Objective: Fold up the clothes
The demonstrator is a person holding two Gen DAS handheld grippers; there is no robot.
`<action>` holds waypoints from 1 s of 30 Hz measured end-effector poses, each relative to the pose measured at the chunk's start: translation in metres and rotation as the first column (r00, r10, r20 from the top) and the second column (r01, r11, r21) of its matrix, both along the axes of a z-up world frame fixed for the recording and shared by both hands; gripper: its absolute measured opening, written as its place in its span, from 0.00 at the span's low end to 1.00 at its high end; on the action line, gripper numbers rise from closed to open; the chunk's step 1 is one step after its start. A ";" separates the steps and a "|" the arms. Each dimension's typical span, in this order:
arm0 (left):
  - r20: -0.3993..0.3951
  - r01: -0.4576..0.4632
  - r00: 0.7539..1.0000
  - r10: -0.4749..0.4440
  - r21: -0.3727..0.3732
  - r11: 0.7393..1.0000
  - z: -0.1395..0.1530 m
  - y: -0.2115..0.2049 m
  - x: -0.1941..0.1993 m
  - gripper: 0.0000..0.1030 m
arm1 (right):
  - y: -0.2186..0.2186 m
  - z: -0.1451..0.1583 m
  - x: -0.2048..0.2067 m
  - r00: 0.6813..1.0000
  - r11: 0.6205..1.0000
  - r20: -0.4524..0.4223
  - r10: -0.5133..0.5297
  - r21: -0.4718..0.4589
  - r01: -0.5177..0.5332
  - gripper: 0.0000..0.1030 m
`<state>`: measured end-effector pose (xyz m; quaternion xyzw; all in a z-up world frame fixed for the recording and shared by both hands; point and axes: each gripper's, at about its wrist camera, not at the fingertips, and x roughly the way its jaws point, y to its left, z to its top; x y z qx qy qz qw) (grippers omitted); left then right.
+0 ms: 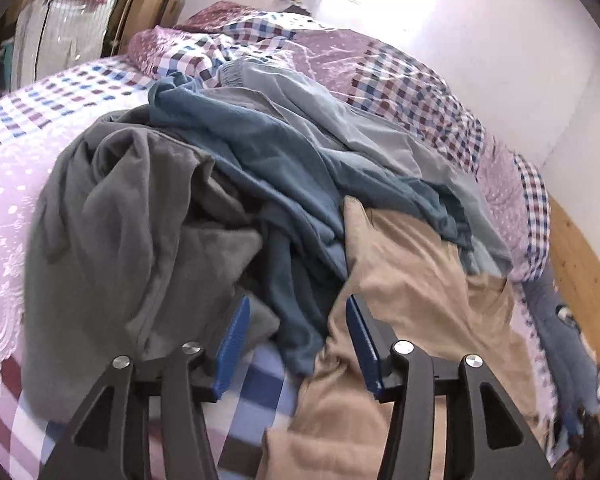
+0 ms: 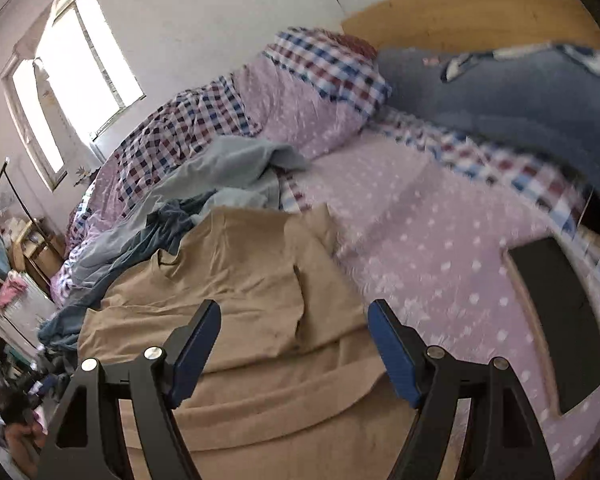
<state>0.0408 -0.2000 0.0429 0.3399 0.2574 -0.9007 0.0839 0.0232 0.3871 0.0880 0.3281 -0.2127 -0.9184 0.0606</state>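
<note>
A heap of clothes lies on the bed. In the left wrist view a dark grey garment is at the left, a teal one in the middle, a pale grey-blue one behind, and a tan one at the right. My left gripper is open just above the heap's near edge, with the teal garment's tip below the gap and nothing pressed by the pads. My right gripper is open over the flattened tan garment, not touching it. The pale grey-blue garment lies beyond.
The bed has a pink dotted and checked sheet. A black flat rectangle lies on it at the right. A blue patterned cloth lies by the wooden headboard. A rolled quilt runs along the wall, and clutter stands beyond the bed.
</note>
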 end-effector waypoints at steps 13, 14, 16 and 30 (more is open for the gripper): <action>0.018 -0.115 0.993 0.114 0.050 0.992 -0.009 -0.006 0.077 0.60 | 0.010 0.005 0.016 0.999 0.997 -0.023 -0.023 -0.075 0.021 0.77; 0.033 -0.121 0.992 0.120 0.059 0.991 -0.011 -0.008 0.083 0.60 | 0.010 0.006 0.017 0.999 0.997 -0.024 -0.026 -0.077 0.024 0.77; 0.067 -0.124 0.991 0.119 0.077 0.989 -0.015 -0.008 0.093 0.60 | 0.012 0.005 0.020 0.999 0.996 -0.026 -0.036 -0.080 0.034 0.77; 0.217 0.001 0.975 -0.042 0.188 0.982 -0.034 0.019 0.133 0.60 | 0.055 -0.002 0.053 0.993 0.986 0.013 -0.121 -0.112 0.122 0.77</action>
